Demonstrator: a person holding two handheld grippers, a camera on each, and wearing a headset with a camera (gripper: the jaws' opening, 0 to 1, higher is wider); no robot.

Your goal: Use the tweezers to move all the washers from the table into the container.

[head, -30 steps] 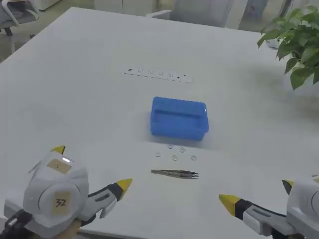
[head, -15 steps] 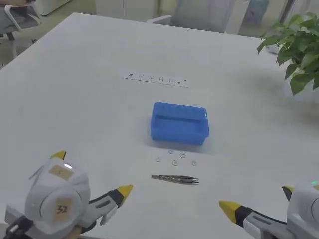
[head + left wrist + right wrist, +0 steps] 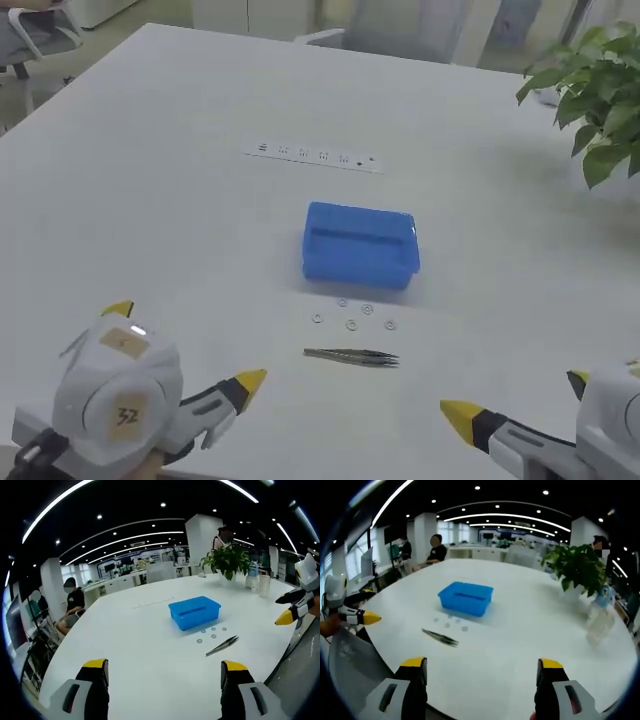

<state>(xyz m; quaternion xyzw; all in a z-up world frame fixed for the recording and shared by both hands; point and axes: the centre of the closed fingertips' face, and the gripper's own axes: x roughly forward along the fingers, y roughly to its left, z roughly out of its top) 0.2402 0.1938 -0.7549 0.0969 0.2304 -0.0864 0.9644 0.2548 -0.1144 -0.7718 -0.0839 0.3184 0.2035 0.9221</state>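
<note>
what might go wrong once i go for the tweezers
The thin metal tweezers lie flat on the white table, so the open right claw may struggle to pinch them. The small flat washers sit beyond; a sloppy reach could scatter them. They may slip from the tweezers before reaching the blue plastic container.

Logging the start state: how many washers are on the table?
5. Two washers lie nearer the blue container, three nearer the tweezers, all loose between them. None appears hidden.

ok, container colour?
Blue: the container is solid blue plastic, clearest in the head view.
</note>
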